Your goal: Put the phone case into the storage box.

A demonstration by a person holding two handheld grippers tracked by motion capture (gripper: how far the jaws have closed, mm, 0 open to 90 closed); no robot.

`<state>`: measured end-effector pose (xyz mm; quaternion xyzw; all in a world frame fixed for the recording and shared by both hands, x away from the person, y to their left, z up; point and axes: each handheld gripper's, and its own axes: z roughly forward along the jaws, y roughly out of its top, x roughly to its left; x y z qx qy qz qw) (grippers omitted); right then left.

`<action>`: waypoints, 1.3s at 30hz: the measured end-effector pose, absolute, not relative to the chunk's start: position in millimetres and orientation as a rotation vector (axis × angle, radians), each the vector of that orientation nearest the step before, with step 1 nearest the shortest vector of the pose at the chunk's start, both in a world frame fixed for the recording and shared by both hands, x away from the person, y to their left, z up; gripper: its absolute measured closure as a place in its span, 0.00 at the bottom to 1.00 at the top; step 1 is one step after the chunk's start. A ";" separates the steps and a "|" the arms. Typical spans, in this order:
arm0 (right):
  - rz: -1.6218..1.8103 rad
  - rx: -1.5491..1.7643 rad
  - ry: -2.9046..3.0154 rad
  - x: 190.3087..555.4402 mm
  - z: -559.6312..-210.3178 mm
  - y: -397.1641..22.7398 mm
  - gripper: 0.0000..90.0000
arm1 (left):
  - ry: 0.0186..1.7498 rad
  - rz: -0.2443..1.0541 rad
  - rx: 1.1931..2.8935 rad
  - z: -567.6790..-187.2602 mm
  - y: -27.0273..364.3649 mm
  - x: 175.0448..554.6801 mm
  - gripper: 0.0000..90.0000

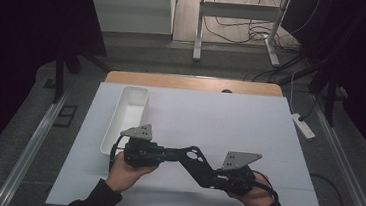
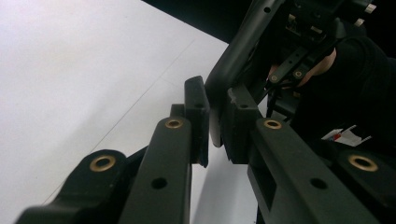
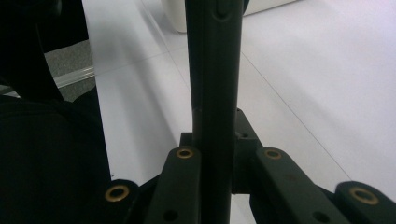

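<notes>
Both the left tool [image 1: 166,154] and the right tool [image 1: 213,178] pinch one black angled bracket [image 1: 192,161] above the white tabletop [image 1: 229,122]; no legible markings.

No word, number, brand or sign can be read anywhere in these pictures. In the left gripper view a small white tag with red and blue marks [image 2: 344,136] lies against the dark sleeve [image 2: 359,93], but its print is too small and blurred to make out.
</notes>
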<state>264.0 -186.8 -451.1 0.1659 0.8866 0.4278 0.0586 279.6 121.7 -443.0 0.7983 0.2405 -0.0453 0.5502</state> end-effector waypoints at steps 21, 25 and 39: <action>1.176 0.592 2.659 265.9 -458.0 -181.3 0.51 | 0.601 -0.011 1.929 -433.8 120.7 280.4 0.91; 1.165 0.622 2.645 265.4 -457.9 -183.5 0.44 | 0.606 -0.002 1.940 -431.7 122.6 282.0 0.91; 1.087 0.763 2.649 269.7 -458.4 -201.4 0.19 | 0.626 0.018 1.974 -427.1 135.7 290.6 0.91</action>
